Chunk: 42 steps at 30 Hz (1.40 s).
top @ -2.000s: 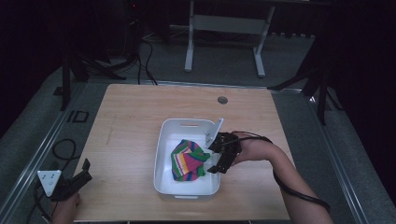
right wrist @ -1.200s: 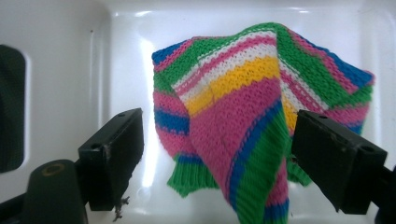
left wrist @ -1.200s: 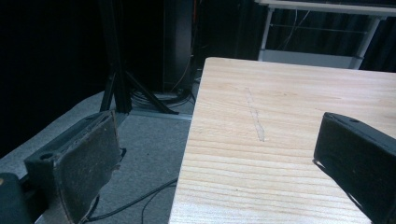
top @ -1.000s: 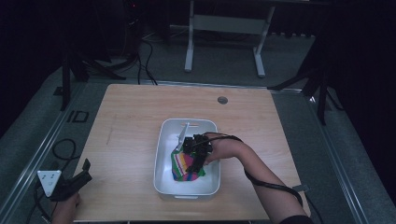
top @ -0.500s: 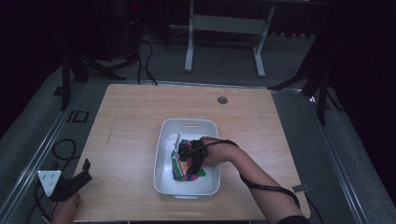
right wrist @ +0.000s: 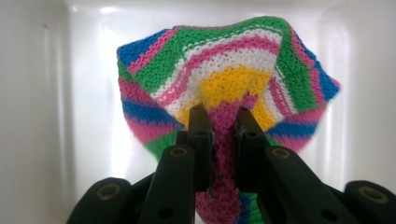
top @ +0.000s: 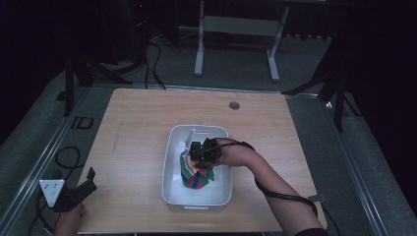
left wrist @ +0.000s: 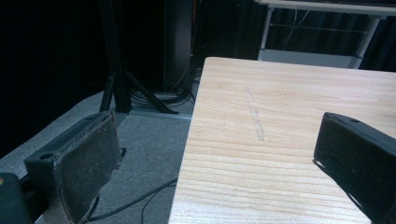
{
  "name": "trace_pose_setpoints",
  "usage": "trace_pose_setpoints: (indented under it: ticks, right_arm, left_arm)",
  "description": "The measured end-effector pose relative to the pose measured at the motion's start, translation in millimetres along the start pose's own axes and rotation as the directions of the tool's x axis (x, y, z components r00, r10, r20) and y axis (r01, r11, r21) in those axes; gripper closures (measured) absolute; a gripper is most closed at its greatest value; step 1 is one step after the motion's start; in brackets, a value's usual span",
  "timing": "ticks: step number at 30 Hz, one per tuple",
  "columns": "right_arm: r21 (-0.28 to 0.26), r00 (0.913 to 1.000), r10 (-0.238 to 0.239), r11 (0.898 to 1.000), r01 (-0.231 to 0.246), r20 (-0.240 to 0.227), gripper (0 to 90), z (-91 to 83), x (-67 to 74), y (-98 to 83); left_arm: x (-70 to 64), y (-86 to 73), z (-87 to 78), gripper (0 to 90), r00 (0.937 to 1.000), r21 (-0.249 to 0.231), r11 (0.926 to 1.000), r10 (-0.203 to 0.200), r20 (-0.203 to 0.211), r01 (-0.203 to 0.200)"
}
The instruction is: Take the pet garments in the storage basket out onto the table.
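While the right tongs (right wrist: pixel 219 119) pinch a pink fold of the striped knitted cloth (right wrist: pixel 224 79) between their closed jaws, the cloth bunches up toward them, its green, white, yellow, blue and pink bands spreading across the middle of the right gripper view against the white tub (right wrist: pixel 56 93). From the high view, the right tongs (top: pixel 197 153) sit just below the centre of the frame, inside the white tub (top: pixel 169 167), with the cloth (top: pixel 196 178) gathered beneath them and reaching toward the tub's lower half. The person's right forearm (top: pixel 275 189) runs from the lower right of the frame up to the tub. The tub rests on the wooden surface (top: pixel 137 128), slightly below its middle.

At the lower left corner of the high view, the left tongs (top: pixel 81 189) hang at the edge of the surface. Their jaws stand wide apart in the left gripper view (left wrist: pixel 215 154), holding nothing, with bare wooden surface (left wrist: pixel 280 107) between them and grey floor (left wrist: pixel 149 149) at the left.
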State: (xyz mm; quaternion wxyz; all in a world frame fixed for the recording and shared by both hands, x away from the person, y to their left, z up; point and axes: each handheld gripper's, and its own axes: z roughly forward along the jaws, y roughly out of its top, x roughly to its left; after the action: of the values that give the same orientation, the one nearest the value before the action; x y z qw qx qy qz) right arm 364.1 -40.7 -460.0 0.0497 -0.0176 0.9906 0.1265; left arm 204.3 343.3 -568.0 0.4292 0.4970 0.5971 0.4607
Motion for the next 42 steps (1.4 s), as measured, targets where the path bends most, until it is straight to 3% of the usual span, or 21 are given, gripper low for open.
trace_pose_setpoints:
  ticks: [10,15,17,29,42]
  right_arm:
    - [-0.071,0.9990,-0.004,0.997,0.007,0.045,80.6,-48.3,-2.3,0.9]
    - [-0.081,0.9983,-0.013,0.997,0.018,0.057,80.7,-64.3,-2.3,1.5]
    - [-0.096,0.9963,-0.012,0.995,0.020,0.085,80.7,-81.9,-2.1,0.8]
    - [-0.146,0.9870,0.008,0.989,0.015,0.161,80.6,-148.6,-1.5,-4.1]
    - [-0.202,0.9759,0.046,0.979,-0.002,0.213,80.5,-202.4,1.6,-18.2]
  left_arm:
    - [0.0,0.0,0.0,1.0,1.0000,0.001,1.0000,-0.001,-0.001,0.001]
    - [0.0,0.0,0.1,0.9,1.0000,0.001,1.0000,-0.003,-0.002,0.003]
    - [0.1,0.0,0.1,0.9,1.0000,0.001,1.0000,-0.003,-0.003,0.003]
    - [0.1,0.2,0.1,0.9,1.0000,0.004,1.0000,-0.005,-0.006,0.005]
    - [0.2,0.2,0.0,1.0,1.0000,0.006,1.0000,-0.004,-0.007,0.004]
